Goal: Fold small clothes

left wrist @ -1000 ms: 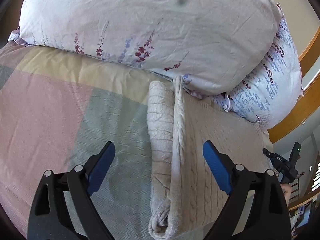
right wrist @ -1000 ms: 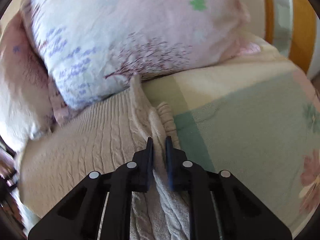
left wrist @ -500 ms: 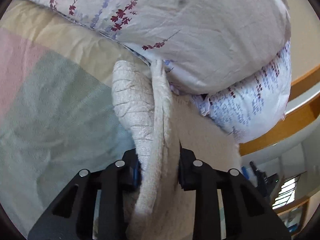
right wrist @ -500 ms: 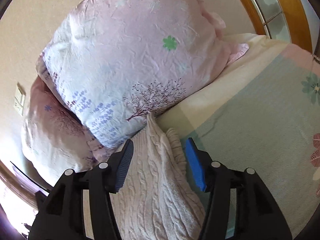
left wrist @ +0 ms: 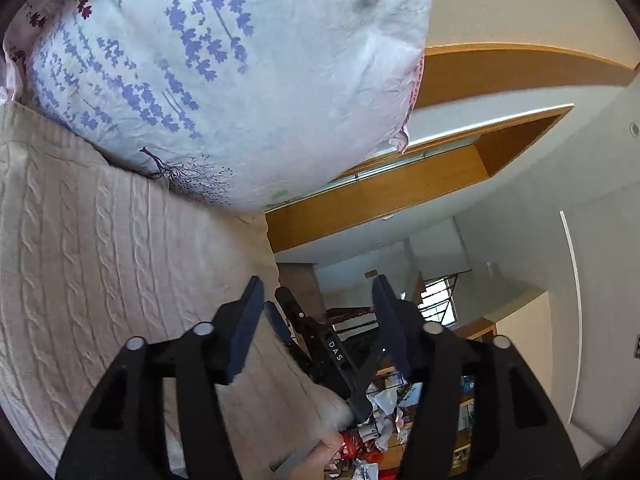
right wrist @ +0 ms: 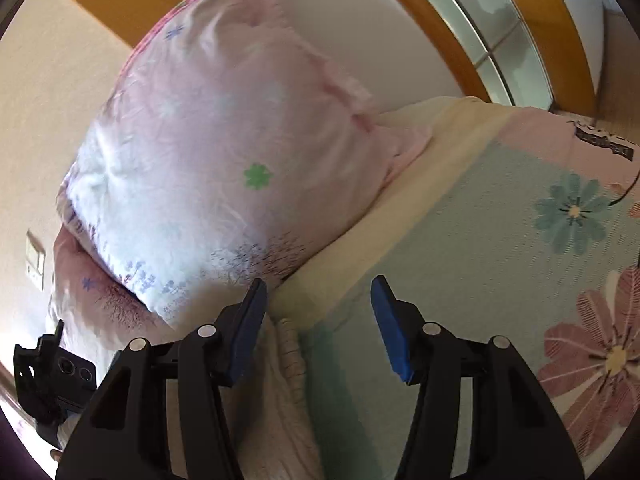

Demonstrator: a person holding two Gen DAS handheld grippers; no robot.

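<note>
A cream cable-knit sweater [left wrist: 92, 264] lies folded flat on the bed, filling the left of the left wrist view. Its rolled edge [right wrist: 286, 364] shows low in the right wrist view. My left gripper [left wrist: 318, 320] is open and empty, above the sweater's right edge. My right gripper [right wrist: 318, 320] is open and empty, above the sweater's edge and the bedspread. The other gripper's black body [left wrist: 328, 356] shows between my left fingers.
Two floral pillows [left wrist: 224, 80] [right wrist: 224, 160] lean at the head of the bed, touching the sweater's far edge. A pastel flowered bedspread [right wrist: 500, 280] lies to the right. A wooden window frame [right wrist: 460, 40] stands behind, and a cluttered room [left wrist: 400, 420] lies beyond the bed's edge.
My left gripper closed on the sweater's raised fold, carried it over and let go; the sweater now lies flat. My right gripper opened, released the sweater and lifted away.
</note>
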